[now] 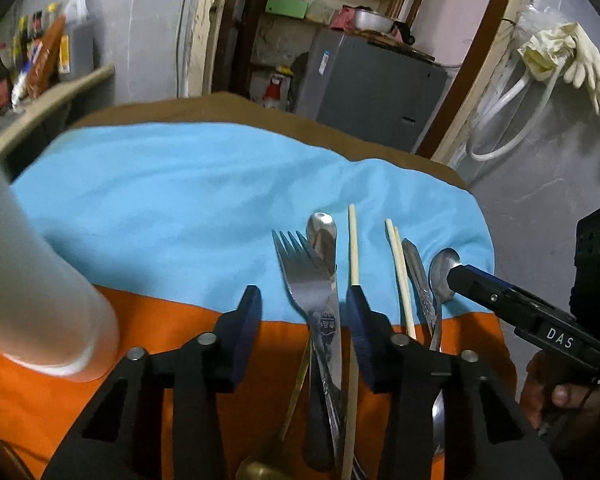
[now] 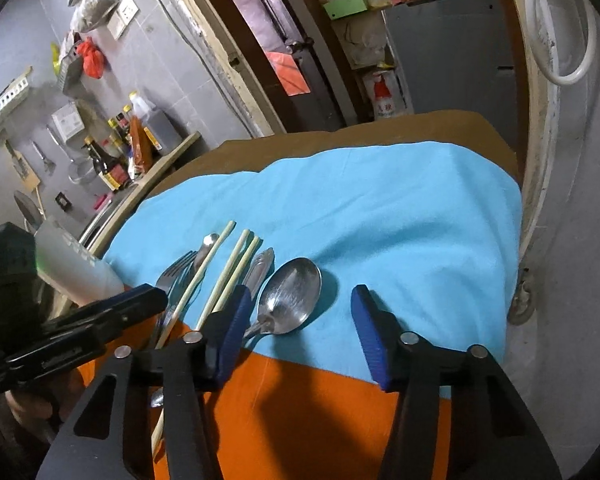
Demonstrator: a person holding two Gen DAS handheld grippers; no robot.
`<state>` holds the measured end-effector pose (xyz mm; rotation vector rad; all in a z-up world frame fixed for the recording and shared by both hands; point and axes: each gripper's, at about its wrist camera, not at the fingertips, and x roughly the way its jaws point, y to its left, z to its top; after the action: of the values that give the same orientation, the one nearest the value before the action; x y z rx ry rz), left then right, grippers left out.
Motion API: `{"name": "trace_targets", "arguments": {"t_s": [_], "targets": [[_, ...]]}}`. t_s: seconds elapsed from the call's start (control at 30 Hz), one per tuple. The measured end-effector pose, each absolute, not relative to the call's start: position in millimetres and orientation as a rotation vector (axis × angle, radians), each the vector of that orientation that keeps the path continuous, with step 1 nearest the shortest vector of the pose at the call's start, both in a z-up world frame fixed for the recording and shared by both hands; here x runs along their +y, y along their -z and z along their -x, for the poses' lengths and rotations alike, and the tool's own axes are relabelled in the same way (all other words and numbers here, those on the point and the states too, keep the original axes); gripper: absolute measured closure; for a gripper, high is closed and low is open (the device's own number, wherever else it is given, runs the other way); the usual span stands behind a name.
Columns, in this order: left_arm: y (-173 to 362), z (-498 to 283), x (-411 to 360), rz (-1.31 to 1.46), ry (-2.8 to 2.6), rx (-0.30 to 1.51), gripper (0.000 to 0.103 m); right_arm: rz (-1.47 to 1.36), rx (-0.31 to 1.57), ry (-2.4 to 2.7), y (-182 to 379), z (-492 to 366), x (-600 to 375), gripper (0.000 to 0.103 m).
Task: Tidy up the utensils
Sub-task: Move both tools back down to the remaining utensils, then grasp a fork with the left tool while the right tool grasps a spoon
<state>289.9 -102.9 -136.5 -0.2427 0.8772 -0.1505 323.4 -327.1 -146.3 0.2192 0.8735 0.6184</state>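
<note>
A white plastic cylinder [image 1: 40,300] stands at nine o'clock. The left gripper [image 1: 304,312], jaws spread, straddles the steel fork [image 1: 300,276] and butter knife [image 1: 325,248]. Pale chopsticks [image 1: 396,264] lie beside. At three o'clock, the right gripper [image 2: 296,320] gapes over the steel spoon [image 2: 290,296].

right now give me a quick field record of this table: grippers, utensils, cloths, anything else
left gripper: open, jaws either side of the fork and knife handles
right gripper: open, by the large spoon, holding nothing
fork: on the blue cloth, tines pointing away
table knife: lying partly across the fork
chopsticks: three sticks, one apart from a pair
large spoon: bowl up, rightmost utensil
blue cloth: under the utensil heads
orange cloth: under the handles
white cup: left, upright
</note>
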Motion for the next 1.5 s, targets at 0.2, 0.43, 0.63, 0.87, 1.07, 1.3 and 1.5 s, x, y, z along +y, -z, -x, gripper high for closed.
{"name": "trace_targets", "arguments": {"t_s": [0.2,0.43,0.63,0.87,1.07,1.3,1.5], "targets": [[138,-296,-89,0.344,0.157,0.897,0.08,-0.208,0.9,-0.646,148,-331,-321,0.063],[134,-296,-82,0.393,0.181,0.902,0.085,-0.221,0.925,-0.679,150,-339,-317,0.077],[132,-292,-80,0.408,0.16,0.896,0.086,-0.238,0.947,-0.675,152,-344,-317,0.094],[129,-287,-83,0.412,0.156,0.893,0.086,-0.247,0.946,-0.644,150,-342,-314,0.095],[124,-280,-86,0.391,0.183,0.864,0.086,-0.223,0.926,-0.629,145,-332,-307,0.097],[111,-265,-96,0.334,0.198,0.801,0.086,-0.237,0.902,-0.624,139,-314,-305,0.099],[94,-244,-108,0.26,0.202,0.691,0.086,-0.198,0.819,-0.603,121,-289,-304,0.101]]}}
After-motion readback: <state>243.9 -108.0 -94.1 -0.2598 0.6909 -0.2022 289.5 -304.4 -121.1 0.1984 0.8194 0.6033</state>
